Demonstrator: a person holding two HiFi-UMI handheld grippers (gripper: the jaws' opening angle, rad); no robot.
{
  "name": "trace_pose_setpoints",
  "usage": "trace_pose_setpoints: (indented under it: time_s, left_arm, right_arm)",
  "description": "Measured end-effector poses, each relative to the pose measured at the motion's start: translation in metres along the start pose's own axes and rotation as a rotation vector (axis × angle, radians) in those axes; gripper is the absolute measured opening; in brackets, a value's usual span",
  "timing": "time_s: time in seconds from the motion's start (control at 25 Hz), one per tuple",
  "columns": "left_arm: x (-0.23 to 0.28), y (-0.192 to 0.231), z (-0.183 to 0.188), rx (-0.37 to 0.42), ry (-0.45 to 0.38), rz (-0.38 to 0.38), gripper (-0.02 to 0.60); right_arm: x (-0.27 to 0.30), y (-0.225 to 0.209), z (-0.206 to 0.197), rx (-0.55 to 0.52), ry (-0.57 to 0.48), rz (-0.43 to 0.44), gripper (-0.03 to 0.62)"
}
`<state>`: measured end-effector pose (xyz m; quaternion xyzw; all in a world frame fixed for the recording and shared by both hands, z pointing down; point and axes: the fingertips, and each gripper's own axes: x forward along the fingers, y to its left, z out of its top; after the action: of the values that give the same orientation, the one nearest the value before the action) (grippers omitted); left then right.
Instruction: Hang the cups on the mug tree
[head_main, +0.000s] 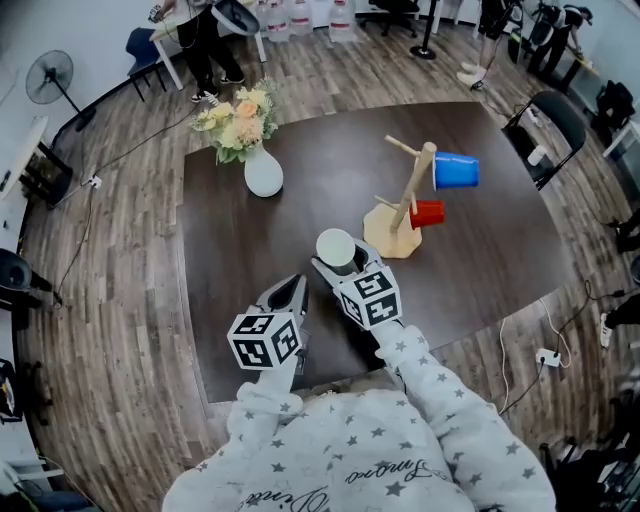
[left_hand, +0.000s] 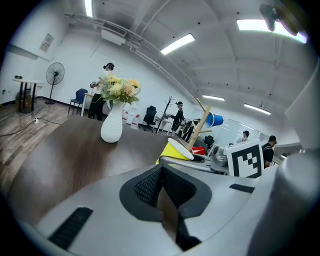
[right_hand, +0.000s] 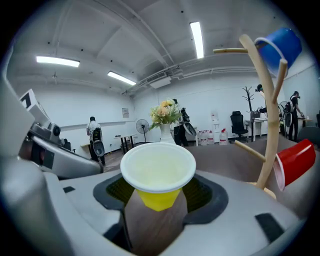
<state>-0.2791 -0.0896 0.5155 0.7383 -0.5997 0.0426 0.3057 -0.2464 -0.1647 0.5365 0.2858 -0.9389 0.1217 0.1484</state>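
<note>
your right gripper (right_hand: 159, 189) clamping the yellow cup (right_hand: 158, 170) at centre frame, your left gripper (left_hand: 161, 169) closed and empty, mug tree (right_hand: 271, 130) at right

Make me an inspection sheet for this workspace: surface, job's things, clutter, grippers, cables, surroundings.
Surface: dark brown table, no spills seen.
Job's things: wooden mug tree upright; blue plastic cup on an upper peg, red plastic cup on a lower peg; yellow cup with white inside not yet hung.
Clutter: white vase of flowers, apart from the tree.
Grippers: right gripper shut on the yellow cup; left gripper shut, empty.
Cables: black cable on the floor left; white cable with power strip on the floor right.
Surroundings: standing fan, black chair, people at the far end.
</note>
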Motion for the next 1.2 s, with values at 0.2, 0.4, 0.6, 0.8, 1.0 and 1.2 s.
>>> trace_pose_setpoints:
  time_s: [0.2, 0.4, 0.6, 0.8, 1.0, 1.2]
  left_arm:
    - [0.0, -0.01, 0.018, 0.025, -0.032, -0.015, 0.025]
    - [0.001, -0.028, 0.039, 0.048, -0.062, -0.042, 0.025]
    - [0.002, -0.045, 0.062, 0.086, -0.117, -0.022, 0.025]
    - [0.001, -0.054, 0.081, 0.1, -0.158, -0.01, 0.025]
    - [0.003, -0.061, 0.098, 0.107, -0.198, -0.009, 0.025]
    - [0.004, -0.075, 0.101, 0.115, -0.216, -0.009, 0.025]
  right_arm:
    - [-0.006, -0.004, 0.034, 0.047, -0.081, 0.018, 0.298]
    - [-0.012, -0.005, 0.072, 0.101, -0.158, 0.052, 0.298]
    - [-0.019, -0.01, 0.107, 0.099, -0.201, 0.074, 0.296]
    - [-0.027, -0.015, 0.137, 0.119, -0.252, 0.095, 0.296]
    - [-0.029, -0.025, 0.156, 0.192, -0.292, 0.108, 0.295]
    - [-0.038, -0.038, 0.171, 0.27, -0.341, 0.112, 0.295]
